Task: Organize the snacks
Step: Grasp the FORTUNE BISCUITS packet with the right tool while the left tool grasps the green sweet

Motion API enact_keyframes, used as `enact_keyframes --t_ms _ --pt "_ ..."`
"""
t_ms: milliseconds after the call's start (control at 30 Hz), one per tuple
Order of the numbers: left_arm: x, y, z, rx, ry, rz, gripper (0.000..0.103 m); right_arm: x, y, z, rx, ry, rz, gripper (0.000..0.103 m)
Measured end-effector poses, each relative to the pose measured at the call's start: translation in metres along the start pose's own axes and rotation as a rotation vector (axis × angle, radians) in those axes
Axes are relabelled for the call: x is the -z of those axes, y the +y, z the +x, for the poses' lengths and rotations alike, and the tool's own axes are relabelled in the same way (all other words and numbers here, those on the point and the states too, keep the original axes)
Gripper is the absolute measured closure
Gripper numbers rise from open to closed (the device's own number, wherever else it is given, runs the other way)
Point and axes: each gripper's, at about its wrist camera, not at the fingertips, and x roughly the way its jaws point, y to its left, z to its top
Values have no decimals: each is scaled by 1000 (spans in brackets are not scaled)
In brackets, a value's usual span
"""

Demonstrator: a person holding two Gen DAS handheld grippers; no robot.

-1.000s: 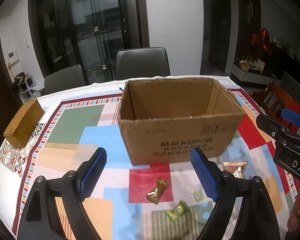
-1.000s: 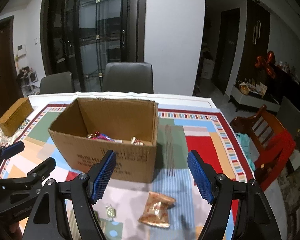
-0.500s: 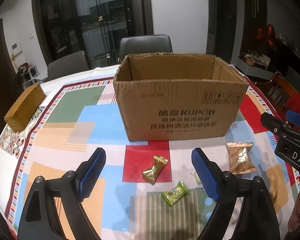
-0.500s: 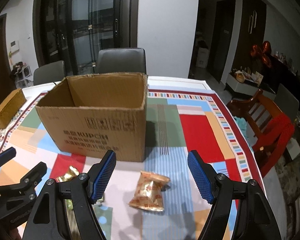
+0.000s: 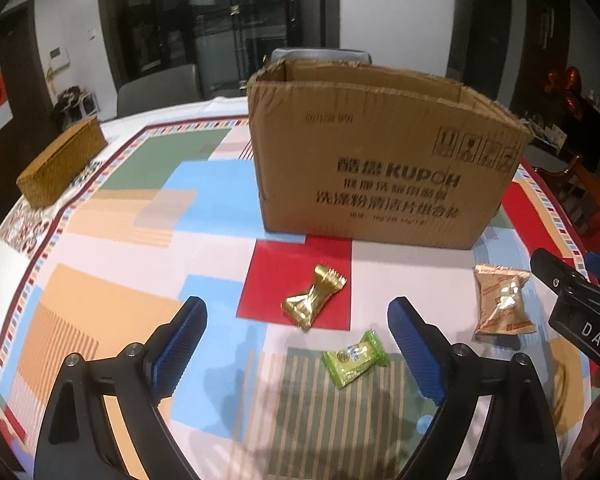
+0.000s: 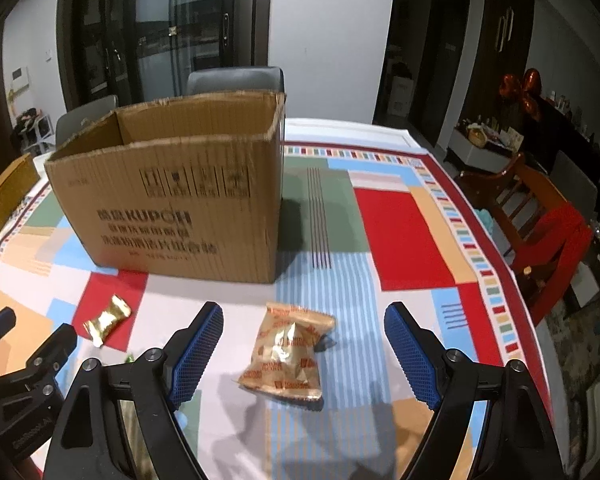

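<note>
Both grippers hover low over the counter [image 5: 112,240], each wide open and holding nothing.

The left gripper [image 5: 298,344] has two snacks lying between its fingers: a gold twist candy [image 5: 313,301] just ahead and a green candy [image 5: 355,357] nearer its right finger. The right gripper [image 6: 303,350] is centred on a tan packet [image 6: 287,354], which lies flat between its fingers and touches neither. In the left view the same packet sits to the right of that gripper, just beside the right gripper's tip.

The box [image 5: 380,160] stands open-topped directly ahead of both grippers, well beyond the snacks. From these low angles its interior cannot be seen, so what it already holds cannot be told.

Progress, as judged: three snacks are loose on the counter and none is grasped. All three are left to pick up and put away, presumably in the box. The right gripper appears set to close on the packet.

Legible writing: "KUPOH" on the box front, with Chinese lines below too blurred to read, and handling symbols at its upper corner. "DAS" shows on the right gripper's body in the left view. Packet print is unreadable.

A woven case [image 5: 62,162] lies far left of the left gripper.
</note>
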Motion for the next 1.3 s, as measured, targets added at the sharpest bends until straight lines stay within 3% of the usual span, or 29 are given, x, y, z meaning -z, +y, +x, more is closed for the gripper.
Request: enact_keyframes --t_ms 600,1033,1300 --pt "26 -13 28 6 79 -48 11 16 -1 30 -9 58 26 19" --pt "36 -28 49 -7 142 -41 22 26 4 50 -19 105 21 19" --pt "37 -29 58 -11 140 -38 31 28 7 64 -25 130 28 19"
